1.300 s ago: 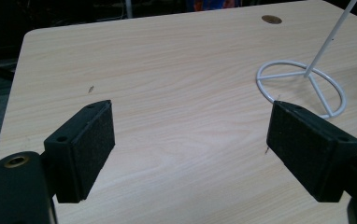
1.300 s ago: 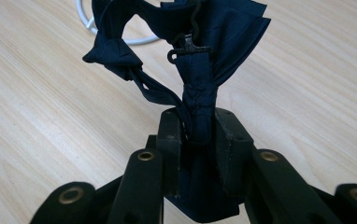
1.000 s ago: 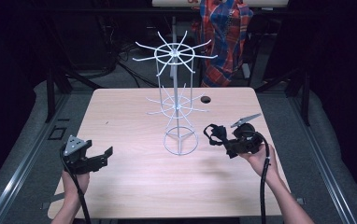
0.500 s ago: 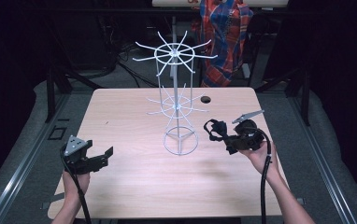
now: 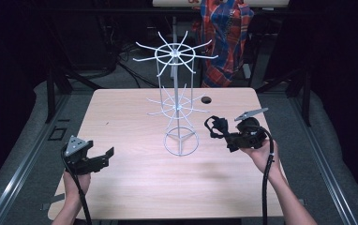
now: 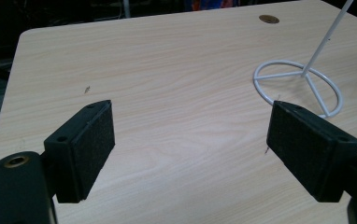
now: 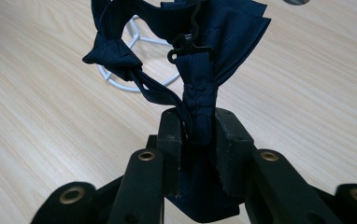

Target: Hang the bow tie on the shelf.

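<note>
A white wire rack (image 5: 179, 101) with two tiers of radial hooks stands mid-table on a ring base (image 6: 298, 87). My right gripper (image 5: 225, 134) hovers just right of that base, shut on a dark navy bow tie (image 7: 186, 46) whose strap and black clasp stick up from between the jaws. The bow tie (image 5: 218, 127) hangs toward the rack's base (image 7: 134, 70). My left gripper (image 5: 103, 157) is at the table's front left, open, with nothing between its pads (image 6: 92, 140); it points across the table toward the rack.
The light wooden table (image 5: 135, 178) has a small round hole (image 5: 207, 100) near its far edge. A person in a plaid shirt (image 5: 226, 37) stands behind the table. Dark floor and metal rails surround it.
My right gripper with the bow tie has drifted slightly left and up toward the rack. The left gripper has barely shifted.
</note>
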`<state>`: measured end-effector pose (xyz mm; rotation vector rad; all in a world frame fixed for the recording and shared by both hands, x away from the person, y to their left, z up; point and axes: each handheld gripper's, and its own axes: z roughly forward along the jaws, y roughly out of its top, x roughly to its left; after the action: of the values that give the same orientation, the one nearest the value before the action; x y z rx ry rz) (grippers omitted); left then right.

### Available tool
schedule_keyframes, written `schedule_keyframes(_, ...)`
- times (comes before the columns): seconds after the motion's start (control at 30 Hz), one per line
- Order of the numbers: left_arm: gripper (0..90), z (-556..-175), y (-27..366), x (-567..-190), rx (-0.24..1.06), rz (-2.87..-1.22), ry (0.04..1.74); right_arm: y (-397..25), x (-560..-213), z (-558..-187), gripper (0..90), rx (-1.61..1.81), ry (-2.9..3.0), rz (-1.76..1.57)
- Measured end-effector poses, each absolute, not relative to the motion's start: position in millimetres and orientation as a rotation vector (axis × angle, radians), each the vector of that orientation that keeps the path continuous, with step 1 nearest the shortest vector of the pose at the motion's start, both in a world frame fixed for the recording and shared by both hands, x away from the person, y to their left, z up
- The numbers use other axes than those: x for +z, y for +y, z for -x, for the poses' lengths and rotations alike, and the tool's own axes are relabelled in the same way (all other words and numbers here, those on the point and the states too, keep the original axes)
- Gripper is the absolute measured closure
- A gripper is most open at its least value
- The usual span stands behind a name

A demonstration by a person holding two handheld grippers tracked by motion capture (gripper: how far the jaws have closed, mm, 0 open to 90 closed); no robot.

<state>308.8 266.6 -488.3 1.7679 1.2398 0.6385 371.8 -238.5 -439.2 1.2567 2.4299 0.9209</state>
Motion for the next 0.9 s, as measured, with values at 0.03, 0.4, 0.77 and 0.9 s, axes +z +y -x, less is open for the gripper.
schedule_keyframes(0.03, 15.5, -309, 267, -488, 0.638, -1.768, 1.240, -239, -438, -372, 73.7, 0.923, 2.427, -1.260)
schedule_keyframes(0.4, 15.5, -308, 267, -488, 0.639, -1.766, 1.241, -247, -432, -369, 73.7, 0.965, 2.398, -1.271)
schedule_keyframes(0.77, 15.5, -309, 267, -488, 0.637, -1.764, 1.241, -255, -423, -369, 73.7, 1.025, 2.358, -1.294)
schedule_keyframes(0.9, 15.5, -309, 267, -488, 0.637, -1.764, 1.243, -257, -419, -370, 73.7, 1.038, 2.349, -1.294)
